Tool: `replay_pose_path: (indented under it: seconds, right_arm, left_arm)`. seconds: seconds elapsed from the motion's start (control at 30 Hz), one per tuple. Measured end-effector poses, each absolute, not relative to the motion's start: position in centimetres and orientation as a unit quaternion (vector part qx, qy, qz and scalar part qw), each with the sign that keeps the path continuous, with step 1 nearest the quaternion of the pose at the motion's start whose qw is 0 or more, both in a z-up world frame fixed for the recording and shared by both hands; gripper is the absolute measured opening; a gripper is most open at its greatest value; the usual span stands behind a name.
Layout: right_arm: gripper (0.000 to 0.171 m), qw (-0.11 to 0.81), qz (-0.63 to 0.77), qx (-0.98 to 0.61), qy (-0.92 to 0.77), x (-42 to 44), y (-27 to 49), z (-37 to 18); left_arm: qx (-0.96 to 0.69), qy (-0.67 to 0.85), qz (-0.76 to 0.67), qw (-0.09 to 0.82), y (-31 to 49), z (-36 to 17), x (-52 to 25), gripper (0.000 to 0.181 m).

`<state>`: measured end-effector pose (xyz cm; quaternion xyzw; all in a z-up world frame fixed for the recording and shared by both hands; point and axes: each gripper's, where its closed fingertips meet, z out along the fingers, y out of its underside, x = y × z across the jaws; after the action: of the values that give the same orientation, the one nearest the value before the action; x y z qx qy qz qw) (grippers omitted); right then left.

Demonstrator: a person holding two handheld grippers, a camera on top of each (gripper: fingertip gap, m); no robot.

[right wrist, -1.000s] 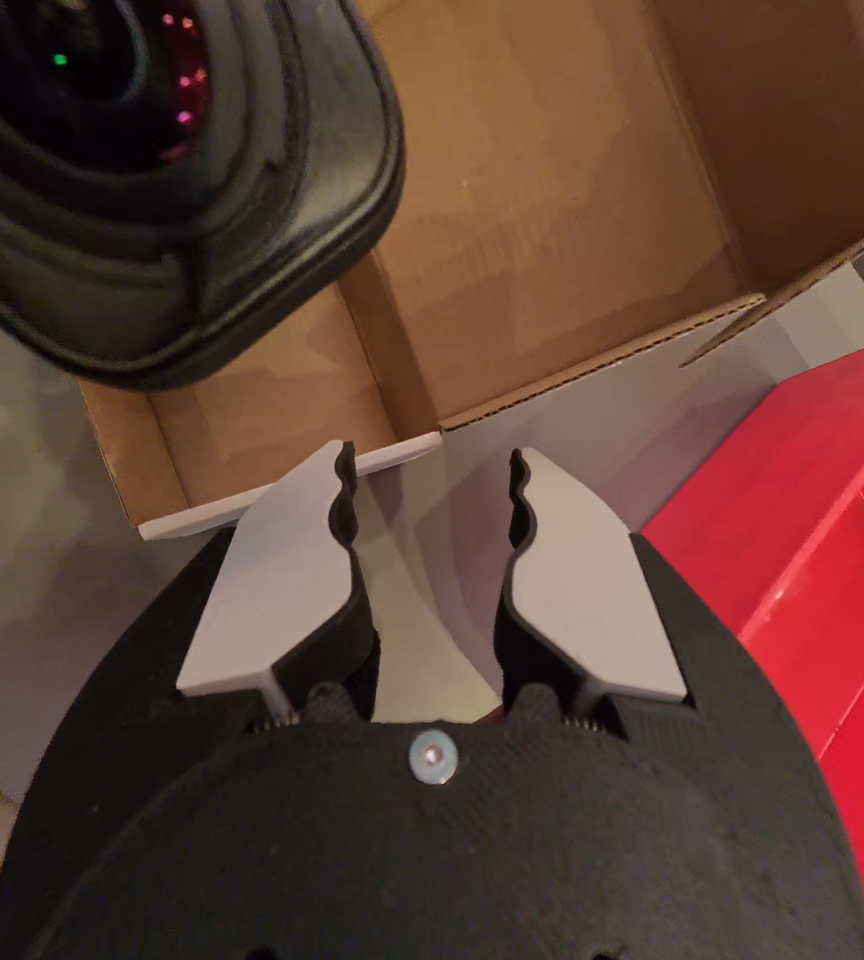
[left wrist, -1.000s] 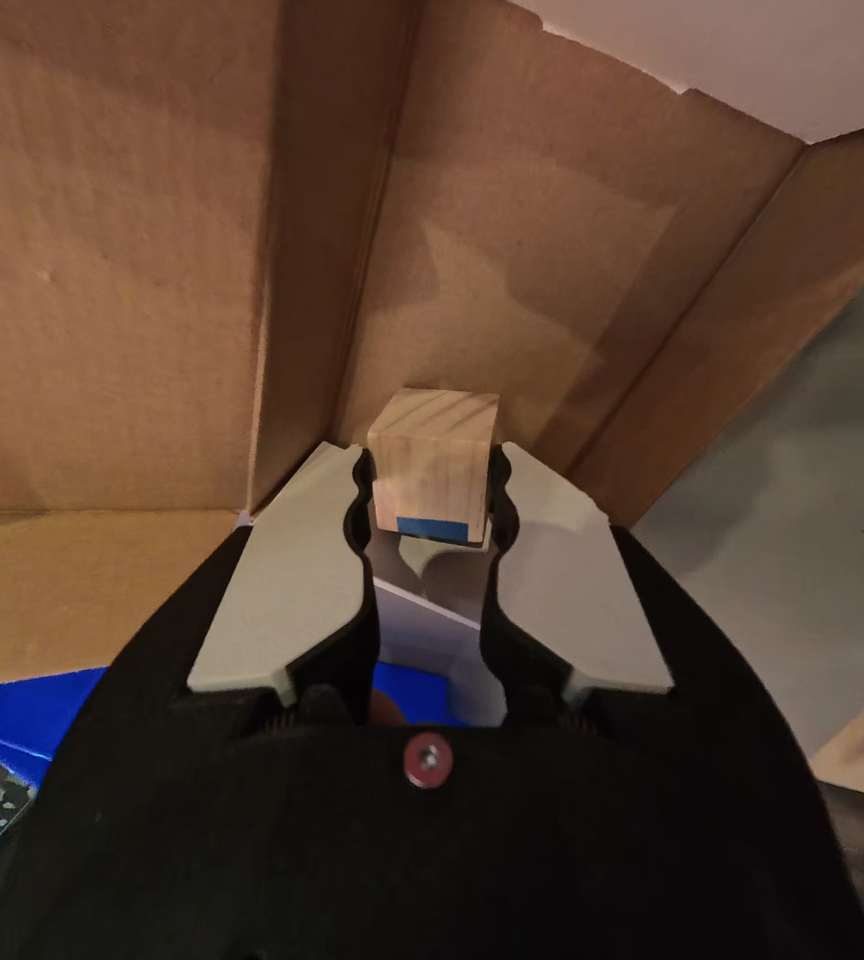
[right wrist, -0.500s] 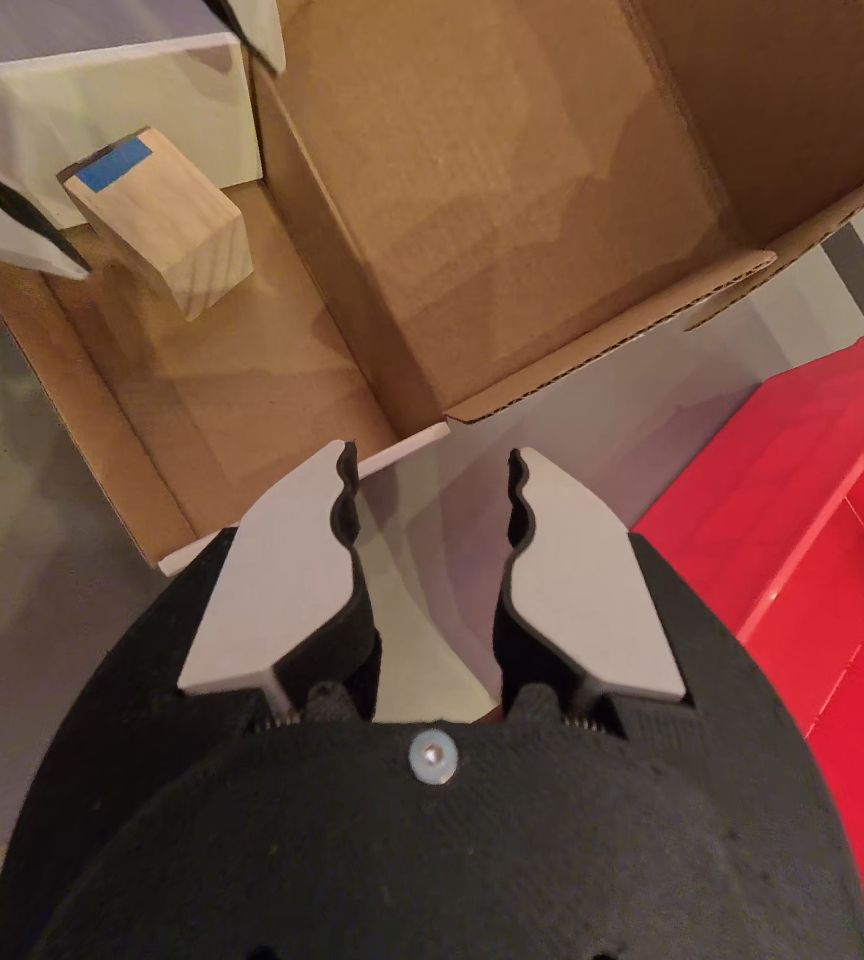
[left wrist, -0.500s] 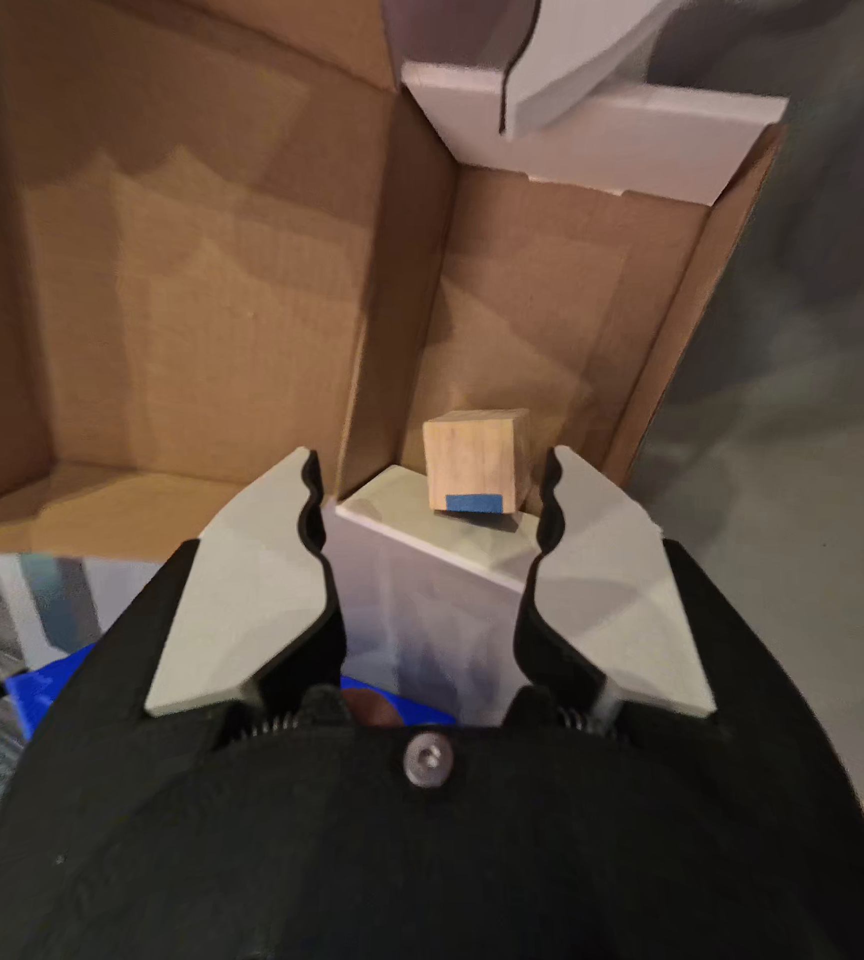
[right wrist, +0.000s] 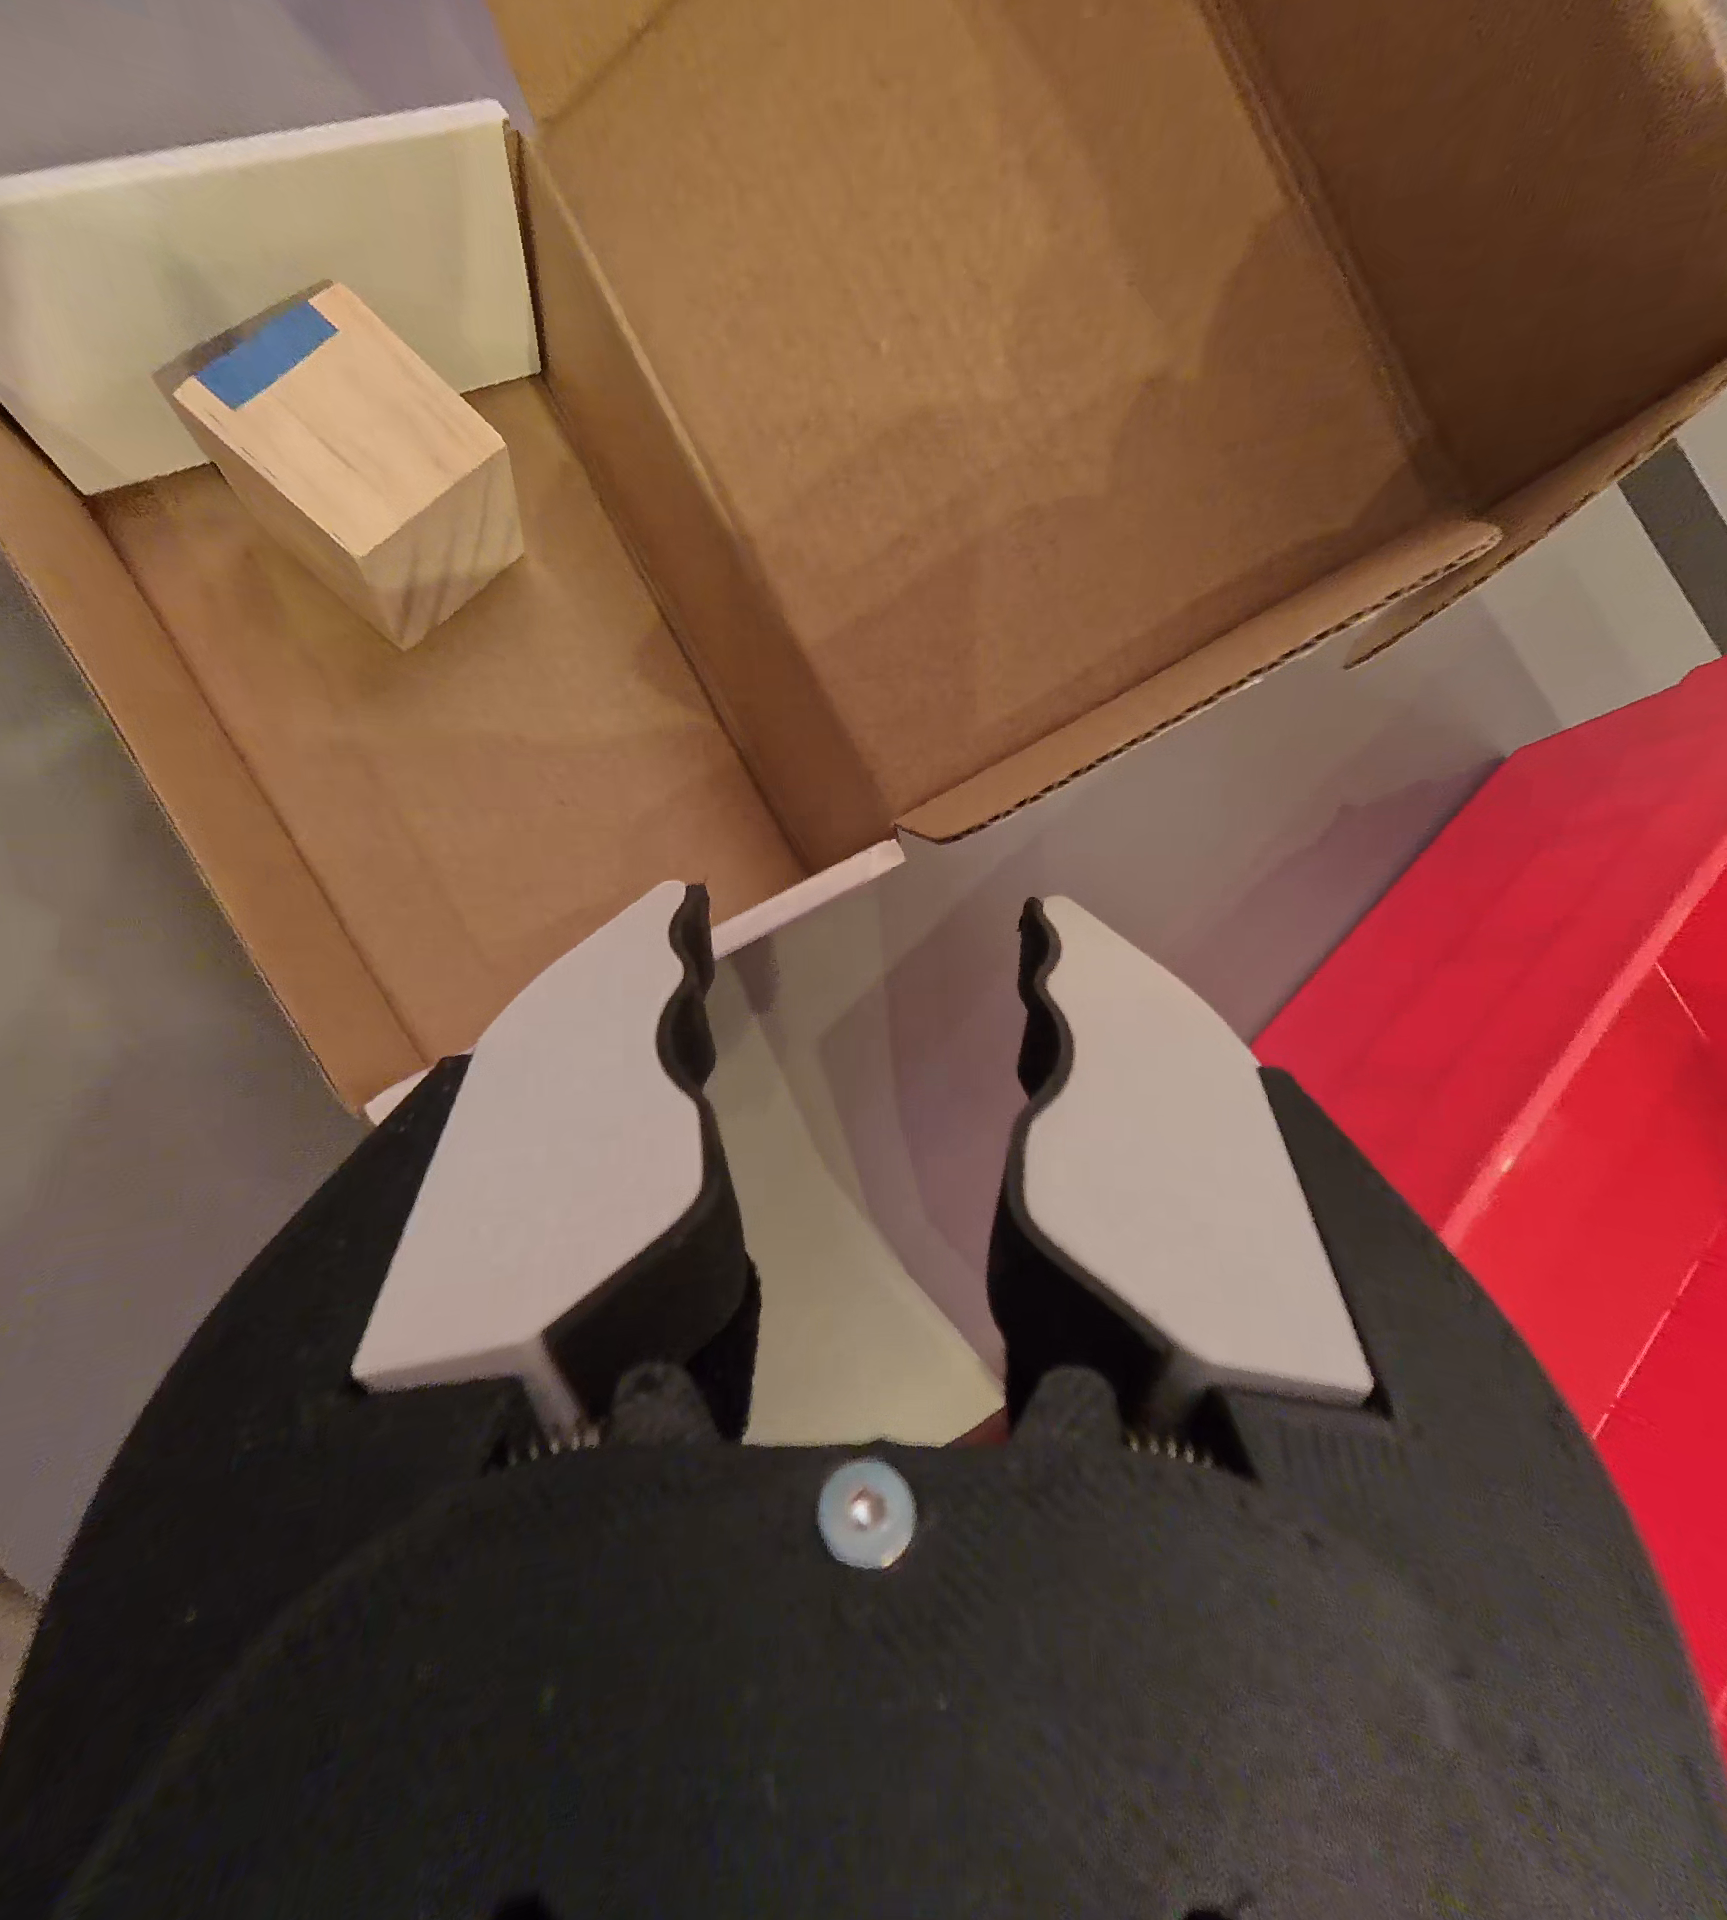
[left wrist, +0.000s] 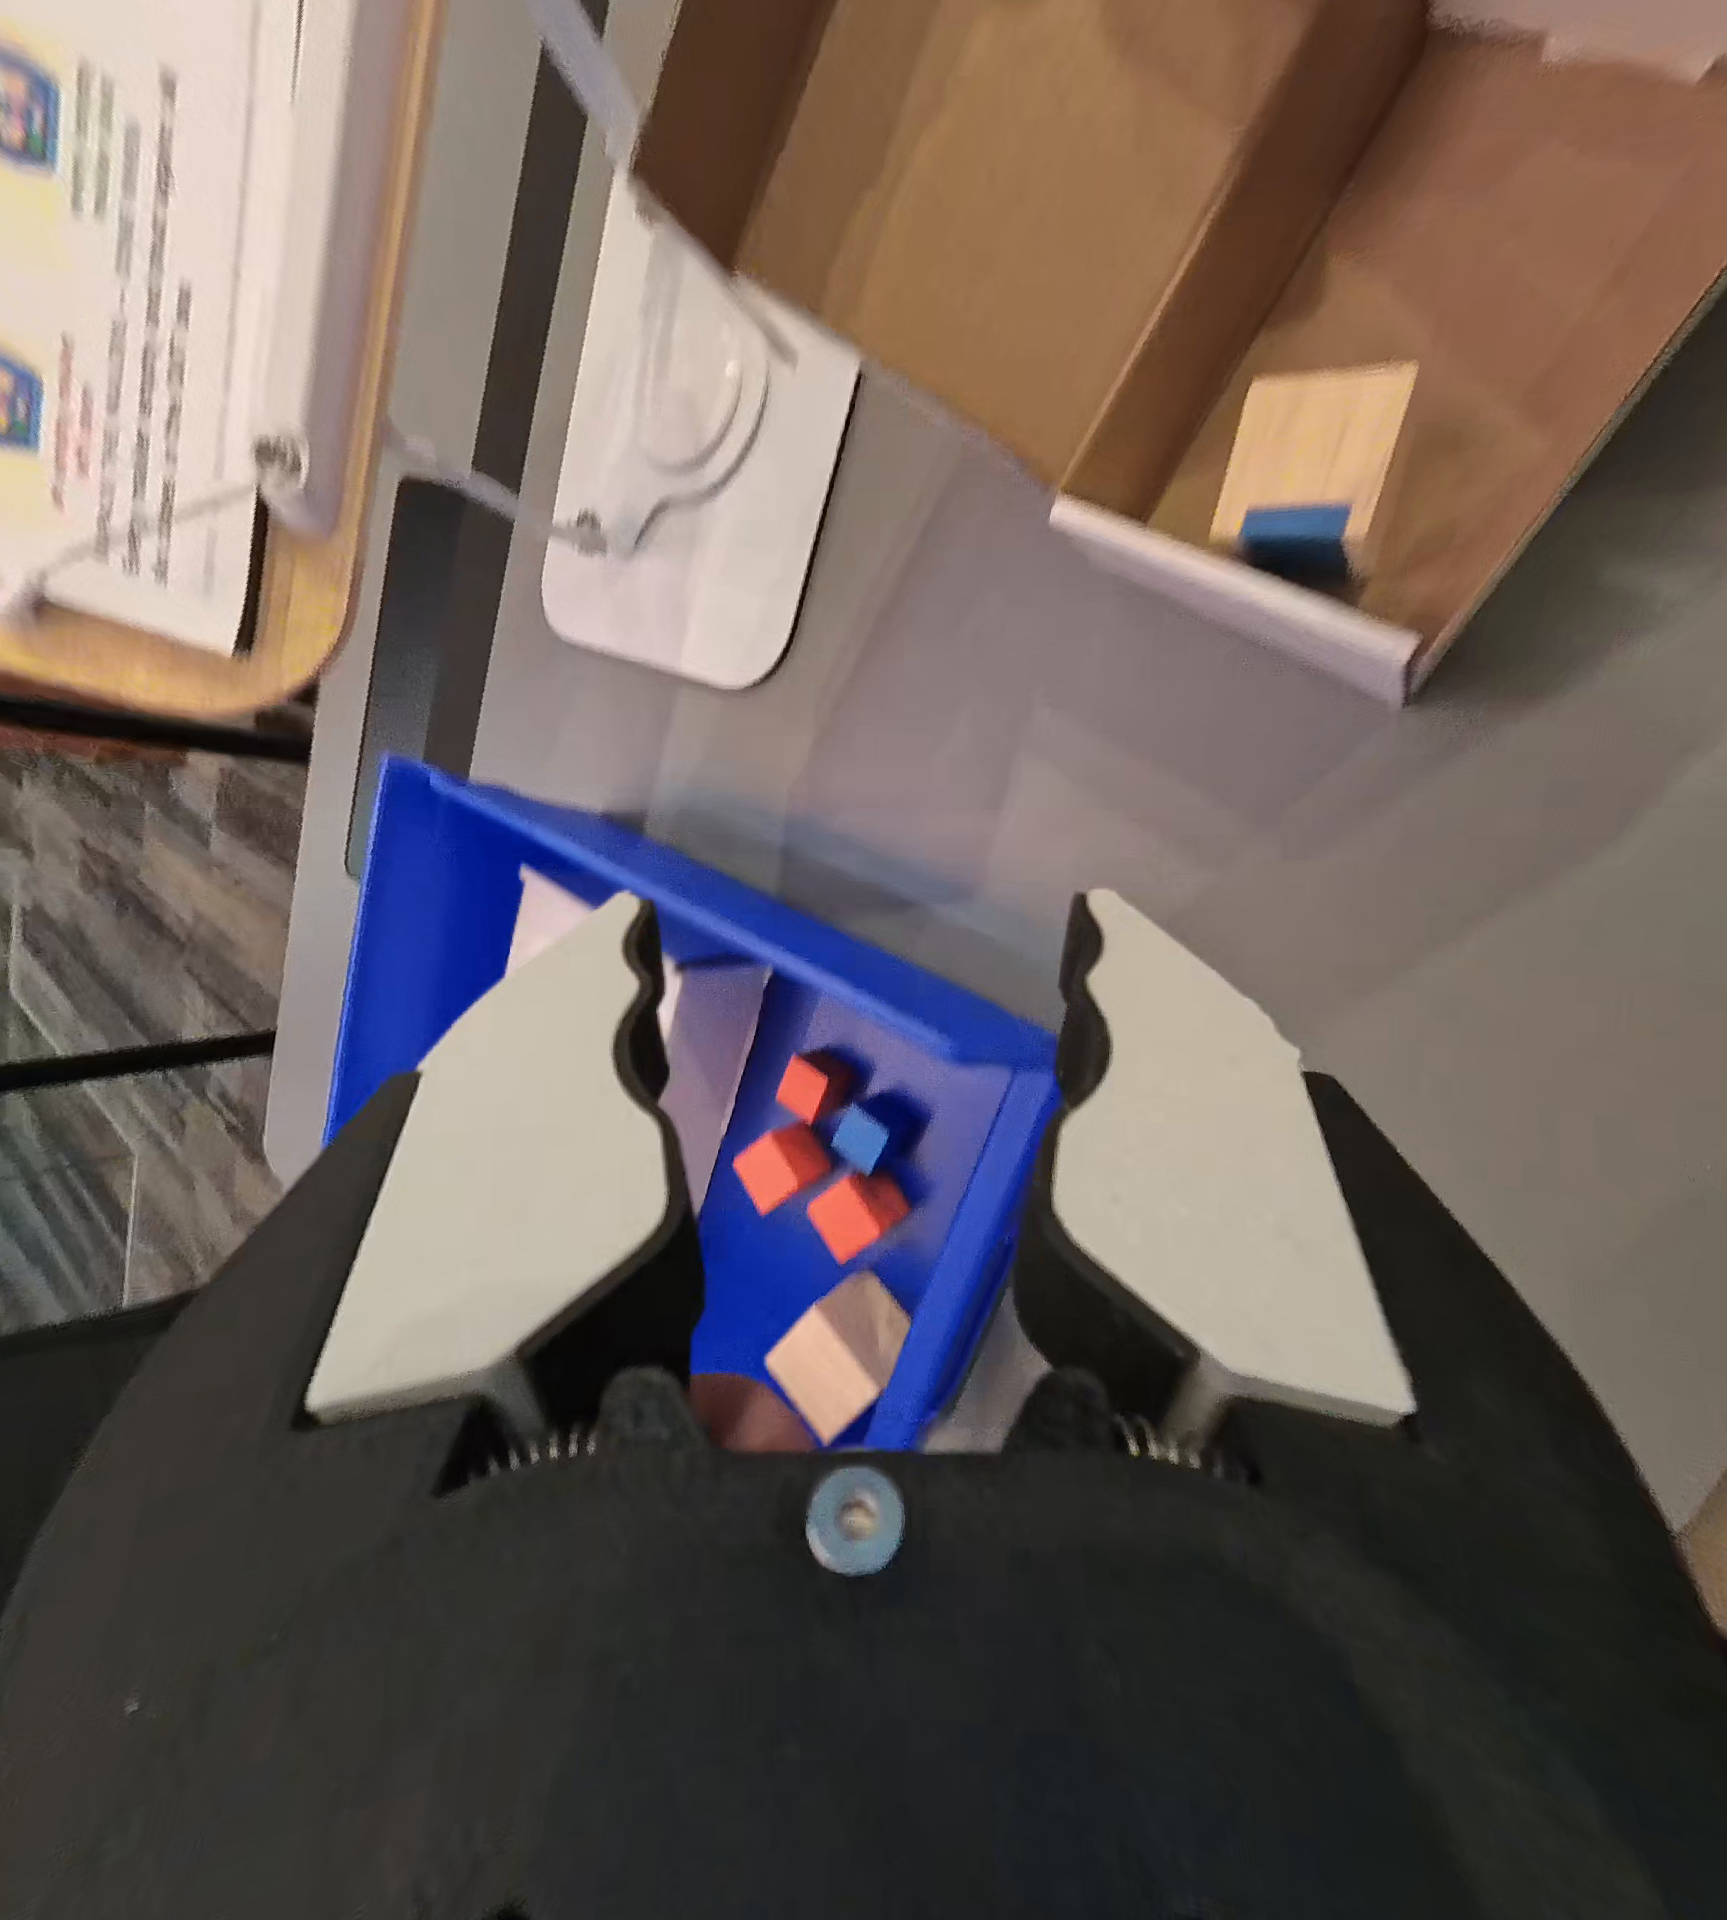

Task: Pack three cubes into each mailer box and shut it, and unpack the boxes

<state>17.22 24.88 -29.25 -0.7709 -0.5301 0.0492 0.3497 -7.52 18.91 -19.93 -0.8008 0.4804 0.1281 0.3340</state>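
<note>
An open cardboard mailer box [right wrist: 485,748] lies on the grey table, its lid [right wrist: 994,343] folded back. One wooden cube with a blue mark [right wrist: 350,468] rests tilted against the box's white far flap. It also shows in the left wrist view [left wrist: 1316,468], inside the box [left wrist: 994,229]. My left gripper [left wrist: 859,987] is open and empty above a blue bin [left wrist: 942,1288] that holds small red cubes [left wrist: 786,1164], a small blue cube [left wrist: 857,1138] and a wooden cube [left wrist: 833,1371]. My right gripper [right wrist: 864,935] is open and empty at the box's near edge.
A red bin [right wrist: 1617,1091] stands right of my right gripper. In the left wrist view a white card with a clear clip [left wrist: 682,457] lies on the table, and a wooden board with a printed sheet [left wrist: 111,312] lies beyond the table edge. About 25 cm separates my left fingertips from my right.
My left gripper let go of the wooden cube inside the box, pulled back out and swung over the blue bin. My right gripper stayed at the box's near edge.
</note>
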Motion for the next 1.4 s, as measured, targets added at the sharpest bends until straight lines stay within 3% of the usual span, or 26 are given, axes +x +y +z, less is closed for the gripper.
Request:
replay_pose_path:
  seconds: [0.03,0.53,0.7,0.9,1.1,1.4]
  right_arm:
    - [0.056,0.351,0.050,-0.771,-0.529,17.2,24.8,-29.1]
    - [0.059,0.374,0.074,-0.787,-0.486,17.0,22.7,-27.2]
    - [0.058,0.384,0.076,-0.791,-0.470,17.6,22.8,-27.4]
    - [0.058,0.387,0.081,-0.789,-0.471,17.4,23.1,-28.0]
    - [0.058,0.386,0.085,-0.779,-0.486,16.7,22.7,-28.5]
    - [0.058,0.390,0.094,-0.777,-0.485,16.8,22.6,-28.4]
  left_arm:
    - [-0.804,0.479,0.131,0.327,18.5,-20.1,-8.7,0.074]
    - [-0.836,0.439,0.156,0.291,16.2,-20.6,-22.9,0.062]
    - [-0.858,0.431,0.124,0.251,16.0,-22.2,-25.8,0.071]
    - [-0.868,0.448,0.124,0.175,18.5,-26.3,-25.8,0.066]
    - [-0.877,0.449,0.123,0.117,21.6,-30.6,-24.5,0.049]
    - [-0.942,0.324,0.082,0.017,22.0,-34.0,-24.8,0.046]
